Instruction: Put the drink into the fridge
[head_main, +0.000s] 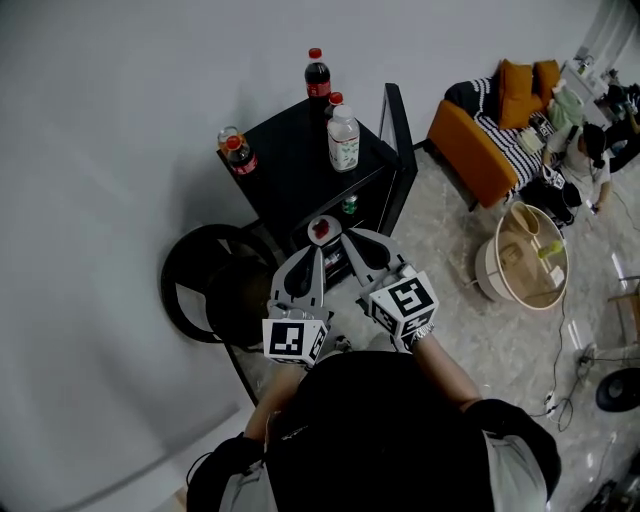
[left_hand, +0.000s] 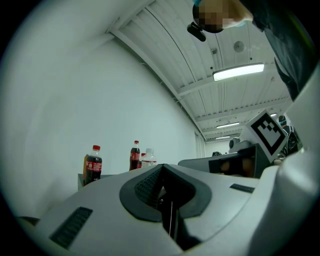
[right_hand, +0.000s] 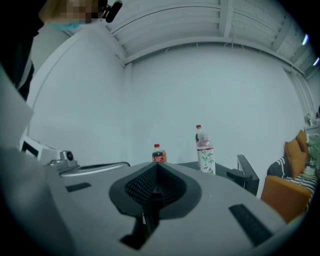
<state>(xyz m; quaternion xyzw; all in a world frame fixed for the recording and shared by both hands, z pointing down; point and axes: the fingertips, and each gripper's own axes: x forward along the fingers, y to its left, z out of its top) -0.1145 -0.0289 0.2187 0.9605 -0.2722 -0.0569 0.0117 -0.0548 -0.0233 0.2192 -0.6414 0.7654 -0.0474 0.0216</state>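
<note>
Two grippers, left (head_main: 312, 248) and right (head_main: 345, 238), jaws pressed together on nothing, face the black fridge (head_main: 290, 150), its door (head_main: 398, 125) open. On its top stand the near cola bottle (head_main: 240, 156), a green-labelled clear bottle (head_main: 343, 138) and the far cola bottle (head_main: 318, 76); the print is unreadable.

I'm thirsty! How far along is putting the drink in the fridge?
Done: the small black fridge's door is open. In hand: nothing; the left gripper and right gripper are shut, empty. Left: the clear red-capped plastic bottle waits on top.
</note>
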